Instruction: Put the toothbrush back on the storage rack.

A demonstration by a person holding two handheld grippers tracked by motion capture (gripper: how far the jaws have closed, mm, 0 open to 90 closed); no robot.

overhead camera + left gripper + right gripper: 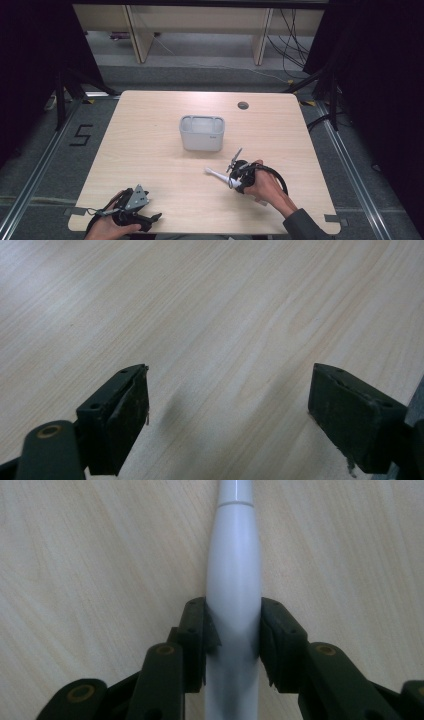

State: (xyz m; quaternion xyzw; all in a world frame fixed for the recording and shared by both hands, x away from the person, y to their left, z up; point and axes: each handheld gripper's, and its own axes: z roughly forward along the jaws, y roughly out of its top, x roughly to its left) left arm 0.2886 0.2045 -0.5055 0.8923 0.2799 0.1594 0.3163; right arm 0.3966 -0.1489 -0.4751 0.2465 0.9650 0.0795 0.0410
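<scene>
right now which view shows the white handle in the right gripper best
The right gripper view: the white handle runs up the centre, pinched between both jaws. The high view shows it small, poking out from the right gripper toward the grey container.

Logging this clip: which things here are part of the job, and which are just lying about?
In use:
- white handle, clamped in the right tongs
- likely the grey holder, nearest it

Idle:
- left tongs, open over the bare table
- table's cable hole
</scene>
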